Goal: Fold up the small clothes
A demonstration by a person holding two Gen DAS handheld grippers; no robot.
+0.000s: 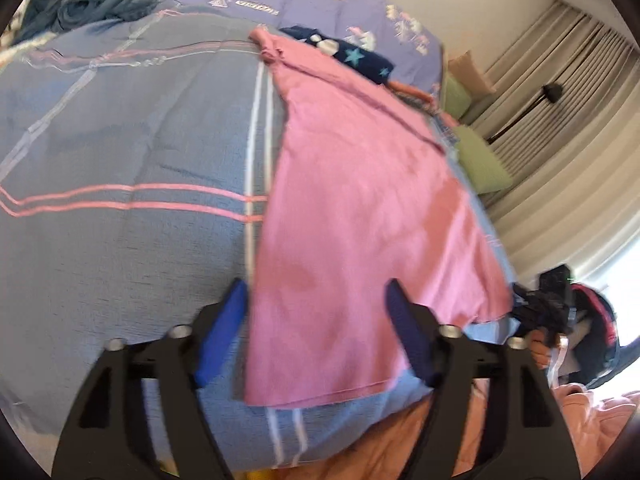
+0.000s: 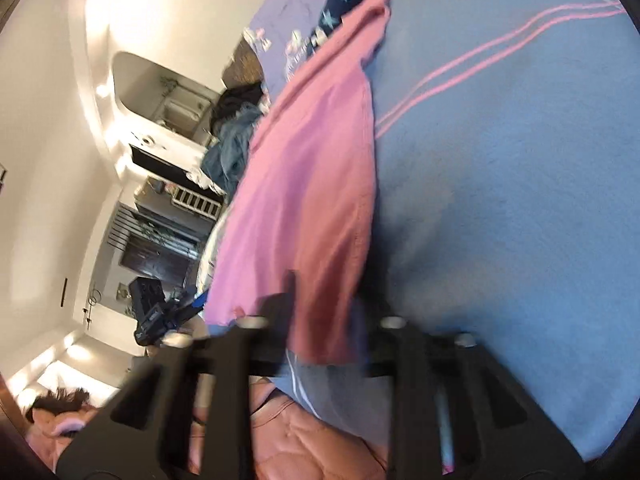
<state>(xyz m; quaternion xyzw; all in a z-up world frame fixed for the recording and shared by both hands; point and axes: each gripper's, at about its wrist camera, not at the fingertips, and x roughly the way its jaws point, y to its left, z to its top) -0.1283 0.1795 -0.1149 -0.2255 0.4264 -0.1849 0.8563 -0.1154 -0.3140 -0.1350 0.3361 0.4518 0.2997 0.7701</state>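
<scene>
Meanwhile left tongs (image 1: 316, 320) wide over pink garment (image 1: 360, 200).

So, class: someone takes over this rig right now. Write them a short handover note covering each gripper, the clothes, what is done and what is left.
Left gripper: open, jaws either side of the pink garment's near hem, not pinching.
Right gripper: shut on the pink garment's near corner; picture blurred.
Pink garment: lying lengthwise on the blue bedspread, far end by a navy star-print piece.
Done: garment laid out; whether it is already folded I cannot tell.
Left: close left gripper on the hem, then fold.
</scene>
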